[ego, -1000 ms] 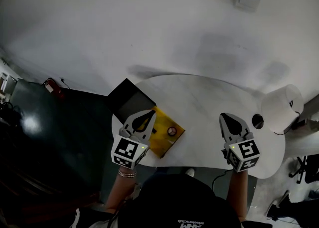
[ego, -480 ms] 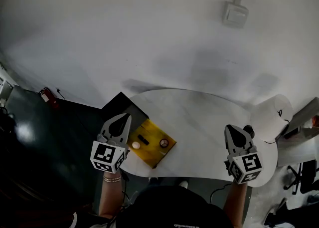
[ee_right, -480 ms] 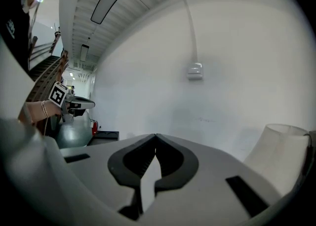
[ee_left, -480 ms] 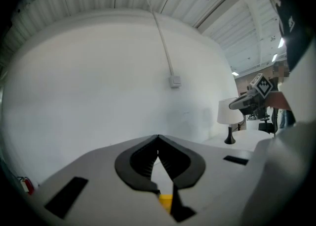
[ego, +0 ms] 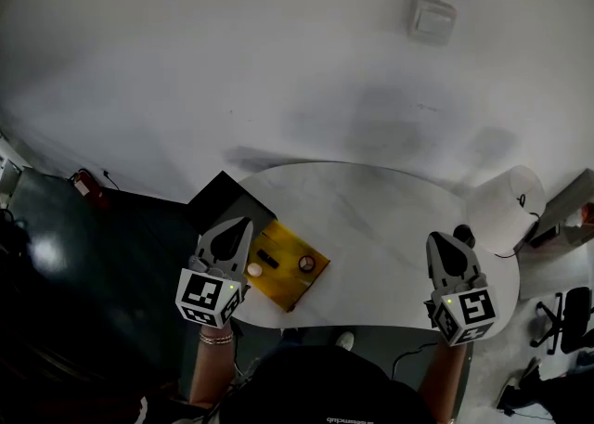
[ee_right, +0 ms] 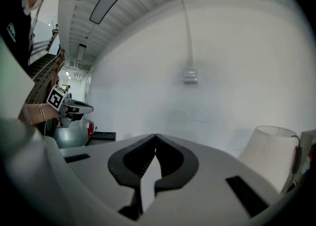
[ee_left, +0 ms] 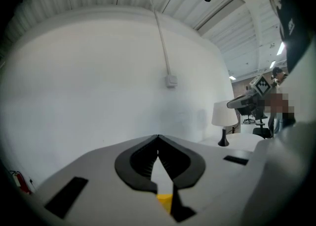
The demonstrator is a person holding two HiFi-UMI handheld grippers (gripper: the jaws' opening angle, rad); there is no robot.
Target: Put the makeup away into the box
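White oval table (ego: 371,218) looks roomy mid-top; only a white shaded lamp (ego: 506,213) crowds its right end. An open black box (ego: 223,201) sits at the left edge, just beside a yellow tray (ego: 292,288) carrying small makeup pieces (ego: 254,269). The left gripper (ego: 243,224) and right gripper (ego: 438,240) hover closed and empty. The left, being nearer, should probably open before descending.

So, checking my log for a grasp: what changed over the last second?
The left claw slid left off the flat yellow tray, uncovering the small makeup pieces on it; the right claw edged toward the white lamp. Both stayed shut, empty; the tray stayed put.
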